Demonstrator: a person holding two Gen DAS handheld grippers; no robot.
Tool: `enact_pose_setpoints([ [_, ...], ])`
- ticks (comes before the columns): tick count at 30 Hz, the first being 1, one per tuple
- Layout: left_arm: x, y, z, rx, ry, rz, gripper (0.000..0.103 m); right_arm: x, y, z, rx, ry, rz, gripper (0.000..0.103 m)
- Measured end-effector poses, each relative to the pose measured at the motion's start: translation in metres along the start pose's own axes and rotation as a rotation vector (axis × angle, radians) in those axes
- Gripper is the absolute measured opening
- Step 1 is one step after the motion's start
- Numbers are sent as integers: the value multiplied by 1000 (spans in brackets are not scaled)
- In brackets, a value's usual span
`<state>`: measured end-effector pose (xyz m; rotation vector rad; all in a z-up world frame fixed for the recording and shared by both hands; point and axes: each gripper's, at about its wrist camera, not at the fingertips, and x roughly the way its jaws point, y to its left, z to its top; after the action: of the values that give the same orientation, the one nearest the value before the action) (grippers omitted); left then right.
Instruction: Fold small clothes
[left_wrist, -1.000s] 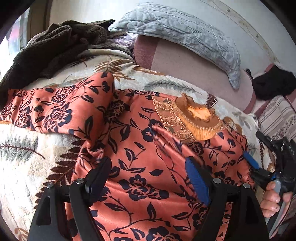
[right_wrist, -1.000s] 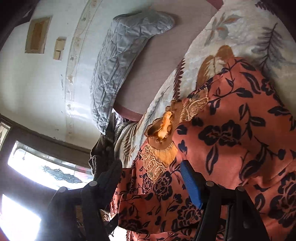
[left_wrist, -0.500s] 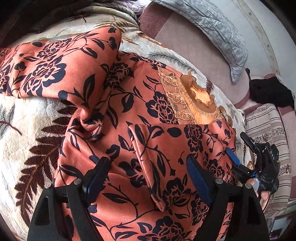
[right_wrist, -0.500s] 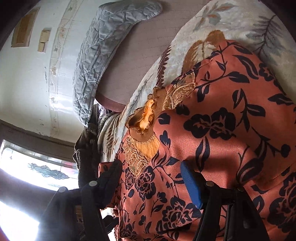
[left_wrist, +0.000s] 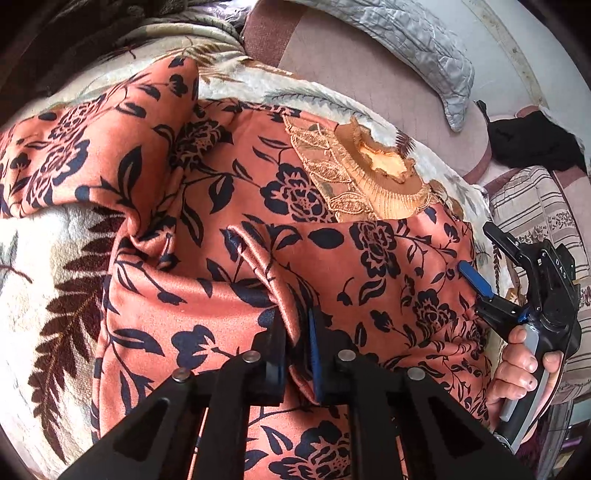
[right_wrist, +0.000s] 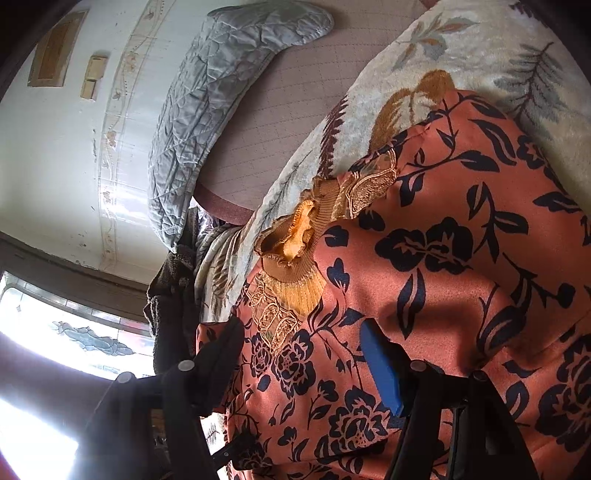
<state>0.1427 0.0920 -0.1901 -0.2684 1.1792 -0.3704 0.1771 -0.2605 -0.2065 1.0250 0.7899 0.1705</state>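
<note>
Left gripper (left_wrist: 297, 345) has just snapped from wide open to nearly closed, pinching a raised ridge of the floral top (left_wrist: 332, 266); a second ago its jaws only straddled flat cloth; so the grasp for the next fold is made. Top lies spread on the fleece blanket (left_wrist: 48, 258), collar (left_wrist: 384, 173) toward the far edge; my right gripper (right_wrist: 306, 354) sits half open over the cloth, holding nothing.

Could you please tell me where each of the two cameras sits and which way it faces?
Left wrist: on the left gripper, looking down at the orange floral garment; jaws pinch a fold; the right gripper and a hand show.
Right wrist: on the right gripper, facing across the garment toward the grey pillow; jaws open.
Shared: garment, its gold collar, pillow.
</note>
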Motion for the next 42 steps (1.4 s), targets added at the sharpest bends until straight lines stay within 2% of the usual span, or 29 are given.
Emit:
enact_pose_setpoints([
  [4, -6, -11, 4, 75, 16, 14, 11, -3, 12, -2, -69, -12, -17, 68],
  [8, -2, -5, 6, 48, 63, 13, 22, -2, 16, -3, -99, -11, -42, 68],
  [10, -6, -3, 6, 57, 76, 2, 24, -2, 15, -2, -97, -13, -45, 68],
  [13, -28, 0, 11, 72, 8, 2, 32, -5, 13, 0, -87, -22, -44, 68],
  [15, -38, 5, 17, 46, -55, -2, 51, -5, 12, 1, -82, -25, -43, 68],
  [17, -30, 7, 26, 26, -58, 4, 55, -4, 12, 0, -79, -23, -43, 68],
  [21, 17, 9, 39, 6, 53, 17, 55, 0, 13, -3, -81, -12, -47, 68],
  [22, 28, 12, 39, -9, 77, 29, 52, -1, 13, -3, -82, -12, -47, 68],
  [23, 36, 14, 39, -24, 91, 44, 39, -2, 12, -2, -82, -15, -47, 68],
  [24, 36, 15, 38, -30, 76, 57, 32, -4, 12, -1, -82, -19, -45, 68],
  [25, 32, 14, 39, -26, 63, 39, 27, -6, 12, 0, -82, -26, -45, 68],
  [26, 29, 11, 40, -22, 58, -6, 12, -9, 12, 1, -82, -35, -45, 68],
  [27, 25, 10, 41, -22, 47, -39, 11, -11, 11, 2, -84, -44, -47, 68],
  [28, 21, 7, 41, -13, 22, -31, 11, -13, 10, 3, -85, -51, -51, 68],
  [32, 1, -15, 47, 75, -68, 61, 9, -18, 2, 8, -54, -58, -43, 68],
  [36, -22, -38, 75, 195, -142, 181, 9, -18, 0, 12, -18, -53, 1, 68],
  [38, -10, -37, 91, 249, -90, 250, 10, -17, 2, 12, -19, -49, 5, 68],
  [40, 16, -27, 101, 255, -10, 361, 14, -13, 1, 13, -14, -34, -13, 68],
  [41, 32, -18, 101, 248, 44, 423, 15, -8, -2, 14, -6, -15, -33, 68],
  [42, 41, -10, 98, 240, 88, 450, 17, -1, -8, 15, 10, 17, -75, 68],
])
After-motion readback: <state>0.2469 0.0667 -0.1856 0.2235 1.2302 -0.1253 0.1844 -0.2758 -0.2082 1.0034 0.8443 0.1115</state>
